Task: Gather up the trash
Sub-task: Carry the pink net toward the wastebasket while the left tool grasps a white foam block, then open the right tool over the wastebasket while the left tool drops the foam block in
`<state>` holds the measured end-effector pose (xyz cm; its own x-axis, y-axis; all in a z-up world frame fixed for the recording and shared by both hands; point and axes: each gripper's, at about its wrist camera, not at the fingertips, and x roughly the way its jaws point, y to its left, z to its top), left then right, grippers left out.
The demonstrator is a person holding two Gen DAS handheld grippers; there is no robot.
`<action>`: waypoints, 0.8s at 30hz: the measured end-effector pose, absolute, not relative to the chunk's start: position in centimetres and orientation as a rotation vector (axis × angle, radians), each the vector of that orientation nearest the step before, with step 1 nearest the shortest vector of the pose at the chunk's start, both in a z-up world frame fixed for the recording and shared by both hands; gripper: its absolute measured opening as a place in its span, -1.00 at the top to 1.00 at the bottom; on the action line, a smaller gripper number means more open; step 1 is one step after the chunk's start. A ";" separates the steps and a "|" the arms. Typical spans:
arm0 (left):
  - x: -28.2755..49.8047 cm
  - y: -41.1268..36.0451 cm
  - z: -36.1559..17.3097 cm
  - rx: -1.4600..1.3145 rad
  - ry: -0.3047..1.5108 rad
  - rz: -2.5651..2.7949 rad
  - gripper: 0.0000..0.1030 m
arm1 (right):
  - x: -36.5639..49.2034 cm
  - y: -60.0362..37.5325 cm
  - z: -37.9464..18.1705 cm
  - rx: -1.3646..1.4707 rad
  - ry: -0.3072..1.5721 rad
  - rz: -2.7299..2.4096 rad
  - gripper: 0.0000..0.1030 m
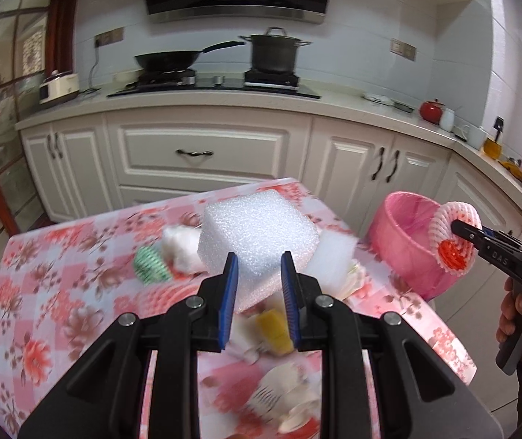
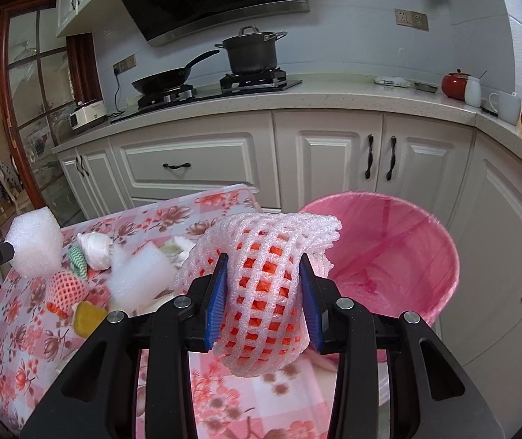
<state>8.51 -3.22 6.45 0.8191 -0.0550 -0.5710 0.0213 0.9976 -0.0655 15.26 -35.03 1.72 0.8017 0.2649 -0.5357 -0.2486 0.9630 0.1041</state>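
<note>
My left gripper (image 1: 260, 267) is shut on a white foam block (image 1: 257, 236) and holds it above the floral table (image 1: 59, 256); the block also shows in the right wrist view (image 2: 36, 243). My right gripper (image 2: 264, 267) is shut on a pink foam fruit net (image 2: 261, 285) with red inside, held near the rim of the pink-lined trash bin (image 2: 400, 252). The left wrist view shows that net (image 1: 453, 243) and the right gripper (image 1: 460, 228) beside the bin (image 1: 403, 241). Loose trash lies on the table: a second white foam piece (image 2: 138, 280), a green net (image 1: 149, 263), a yellow sponge (image 2: 87, 316).
White kitchen cabinets (image 1: 202, 153) and a counter with a stove, a wok (image 1: 167, 60) and a pot (image 1: 273, 53) stand behind the table. The bin stands off the table's right edge. Paper scraps (image 1: 286, 398) lie near the table's front.
</note>
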 end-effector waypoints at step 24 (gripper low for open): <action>20.6 -22.2 6.7 0.004 0.645 -0.364 0.55 | 22.4 -44.9 0.7 0.054 0.576 0.119 0.27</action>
